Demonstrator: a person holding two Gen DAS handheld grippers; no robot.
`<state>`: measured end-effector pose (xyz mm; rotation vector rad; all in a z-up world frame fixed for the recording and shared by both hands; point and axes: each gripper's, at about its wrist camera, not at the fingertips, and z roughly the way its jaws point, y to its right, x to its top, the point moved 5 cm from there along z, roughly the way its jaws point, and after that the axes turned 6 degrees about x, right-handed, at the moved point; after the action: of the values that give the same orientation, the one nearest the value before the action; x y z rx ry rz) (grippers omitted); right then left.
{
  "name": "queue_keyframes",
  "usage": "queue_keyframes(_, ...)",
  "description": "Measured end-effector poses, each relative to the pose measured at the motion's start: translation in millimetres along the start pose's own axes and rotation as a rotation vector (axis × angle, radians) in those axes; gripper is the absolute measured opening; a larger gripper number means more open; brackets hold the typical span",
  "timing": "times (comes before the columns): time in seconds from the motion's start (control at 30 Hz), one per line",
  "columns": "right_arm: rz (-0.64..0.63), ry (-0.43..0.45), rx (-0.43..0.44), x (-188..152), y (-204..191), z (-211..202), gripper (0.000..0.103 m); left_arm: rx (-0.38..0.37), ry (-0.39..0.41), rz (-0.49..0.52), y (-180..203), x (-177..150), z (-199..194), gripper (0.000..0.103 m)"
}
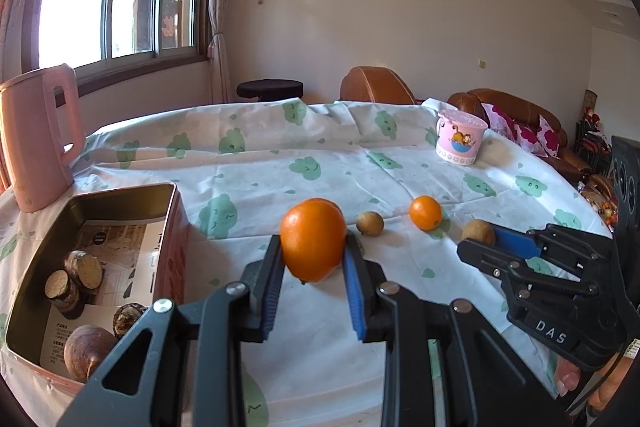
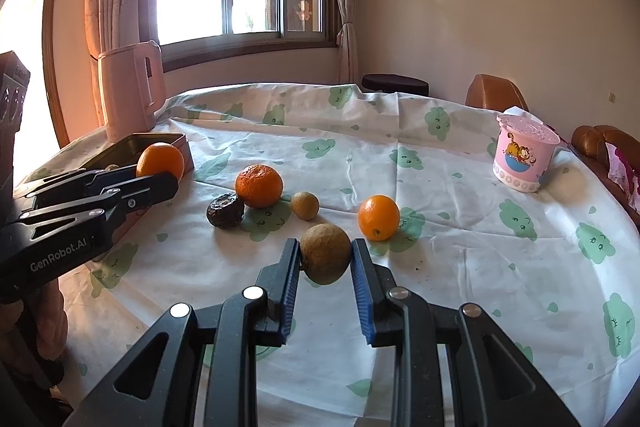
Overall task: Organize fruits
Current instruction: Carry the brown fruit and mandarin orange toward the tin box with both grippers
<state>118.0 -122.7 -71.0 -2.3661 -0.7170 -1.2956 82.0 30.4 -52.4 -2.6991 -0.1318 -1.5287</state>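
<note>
My left gripper (image 1: pixel 312 247) is shut on a large orange (image 1: pixel 313 241), held over the cloth just right of the open tin box (image 1: pixel 172 211). The right wrist view shows that gripper (image 2: pixel 156 175) and its orange (image 2: pixel 160 161) by the tin's corner (image 2: pixel 176 139). My right gripper (image 2: pixel 325 259) is shut on a round brown fruit (image 2: pixel 325 254), a little above the cloth; from the left it appears as gripper (image 1: pixel 478 241) and fruit (image 1: pixel 478 230). On the cloth lie a tangerine (image 2: pixel 259 185), a dark wrinkled fruit (image 2: pixel 225 211), a small brown fruit (image 2: pixel 305 205) and a small orange (image 2: pixel 378 217).
The tin holds several brown round and cut pieces (image 1: pixel 82 269) on printed paper. A pink kettle (image 1: pixel 38 135) stands behind the tin. A pink cartoon cup (image 1: pixel 460 141) sits at the table's far right. Brown sofas and a dark stool stand beyond the table.
</note>
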Motion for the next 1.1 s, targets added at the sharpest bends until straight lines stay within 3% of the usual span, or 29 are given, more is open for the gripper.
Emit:
queue_keyframes(0.33,-0.021,0.000,0.011,2,-11,-1,0.028,0.041,0.035,0.021,-6,1,-11,0.030)
queue_keyframes(1.1,-0.114,0.014,0.084,31,-62,8,0.028,0.092,0.032,-0.045,-49,-2,-22,0.030)
